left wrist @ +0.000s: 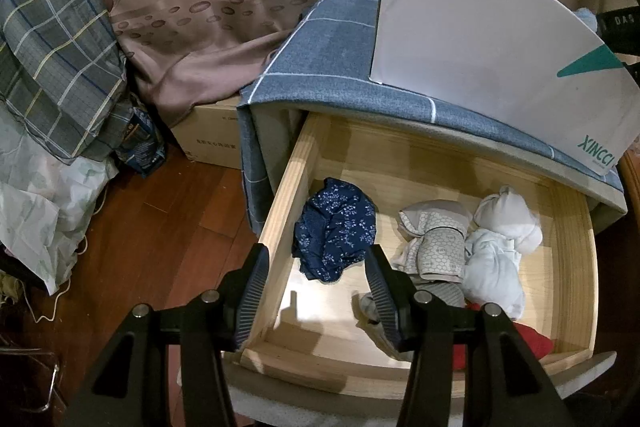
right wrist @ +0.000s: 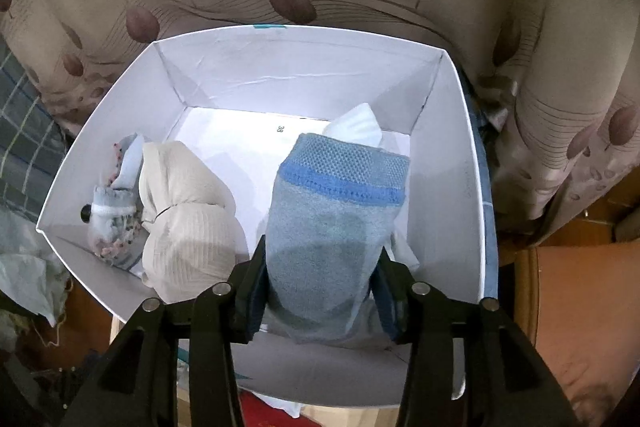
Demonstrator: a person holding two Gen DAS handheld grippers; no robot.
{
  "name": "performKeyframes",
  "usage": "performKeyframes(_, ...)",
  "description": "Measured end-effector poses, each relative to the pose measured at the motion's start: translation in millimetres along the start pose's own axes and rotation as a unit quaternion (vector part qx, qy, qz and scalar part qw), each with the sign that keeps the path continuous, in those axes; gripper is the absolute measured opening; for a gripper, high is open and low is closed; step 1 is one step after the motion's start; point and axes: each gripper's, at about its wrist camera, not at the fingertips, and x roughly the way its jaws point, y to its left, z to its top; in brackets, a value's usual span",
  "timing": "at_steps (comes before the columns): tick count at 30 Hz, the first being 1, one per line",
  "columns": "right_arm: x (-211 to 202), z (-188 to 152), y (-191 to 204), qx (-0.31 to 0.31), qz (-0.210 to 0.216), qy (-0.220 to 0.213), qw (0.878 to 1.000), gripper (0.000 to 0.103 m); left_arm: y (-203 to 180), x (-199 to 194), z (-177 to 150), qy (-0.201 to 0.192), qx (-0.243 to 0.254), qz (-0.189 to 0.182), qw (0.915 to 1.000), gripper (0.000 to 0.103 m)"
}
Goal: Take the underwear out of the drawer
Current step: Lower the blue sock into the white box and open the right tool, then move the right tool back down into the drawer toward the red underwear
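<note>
Left gripper [left wrist: 316, 291] hangs over the drawer's [left wrist: 286, 187] front-left corner, jaws spread wide, nothing between them — one finger outside the left wall, the other inside, so it reads as parked or lining up, not grasping. Inside the drawer, left to right: navy floral bundle [left wrist: 334, 229] near the left wall, closest to that gripper and the likely next pick; grey honeycomb-print bundle [left wrist: 434, 243] mid-drawer; pale blue-white bundle [left wrist: 500, 247] touching it toward the right wall; a red piece [left wrist: 528, 343] at the front edge, partly hidden by the gripper frame. The white box [left wrist: 480, 59] sits on the cloth-covered top right above the drawer — probably placed there to keep transfers short. Right gripper [right wrist: 322, 291] is above that box's [right wrist: 448, 187] front edge, jaws closed onto a grey-blue folded piece [right wrist: 336, 223] with a blue band, held upright over the right half, apparently for drop-off. Already in the box: a small speckled bundle [right wrist: 112, 211] at the left wall, a cream ribbed bundle [right wrist: 188, 223] just beside it. Several items remain, so roughly midway by my read.
</note>
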Motion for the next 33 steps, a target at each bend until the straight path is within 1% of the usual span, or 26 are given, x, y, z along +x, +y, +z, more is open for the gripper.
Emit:
performKeyframes(4,-3.9,-1.1,-0.2,0.004,0.005,-0.004,1.0,0.048,-0.2,0.2,0.0,0.001,-0.001,0.0,1.0,0.051)
performKeyframes(6,-9.2,-1.3,0.7,0.001,0.008,-0.006,1.0,0.051,0.6,-0.4,0.1,0.001,-0.002,0.0,1.0,0.051)
performKeyframes(10,-28.2,-5.7,1.9,-0.01,0.011,-0.012,1.0,0.051,1.0,0.9,0.8,0.005,-0.005,-0.001,1.0,0.051)
performKeyframes(13,-47.3,-16.5,1.8,-0.018,0.028,-0.014,0.999,0.051,0.4,2.3,1.0,0.007,-0.005,-0.002,1.0,0.051)
performKeyframes(16,-64.2,-34.1,4.5,-0.038,0.035,-0.007,0.999,0.055,1.1,3.7,1.1,0.011,-0.008,-0.003,0.9999,0.051)
performKeyframes(18,-72.1,-49.1,6.9,-0.056,0.031,0.002,0.998,0.057,0.6,4.6,1.2,0.013,-0.009,-0.003,0.9999,0.051)
performKeyframes(21,-74.6,-74.0,10.4,-0.076,0.032,0.026,0.996,0.057,-0.2,5.7,1.0,0.015,-0.009,-0.004,0.9998,0.051)
performKeyframes(24,-61.3,-99.4,13.6,-0.083,0.047,0.07,0.993,0.057,-0.4,5.9,1.2,0.016,-0.011,-0.004,0.9998,0.051)
performKeyframes(29,-12.3,-136.5,21.6,-0.088,0.059,0.155,0.982,0.057,0.5,5.4,0.8,0.016,-0.012,-0.003,0.9998,0.051)
performKeyframes(33,23.5,-159.2,26.9,-0.067,0.079,0.214,0.971,0.057,2.5,5.6,0.7,0.017,-0.014,-0.005,0.9997,0.051)
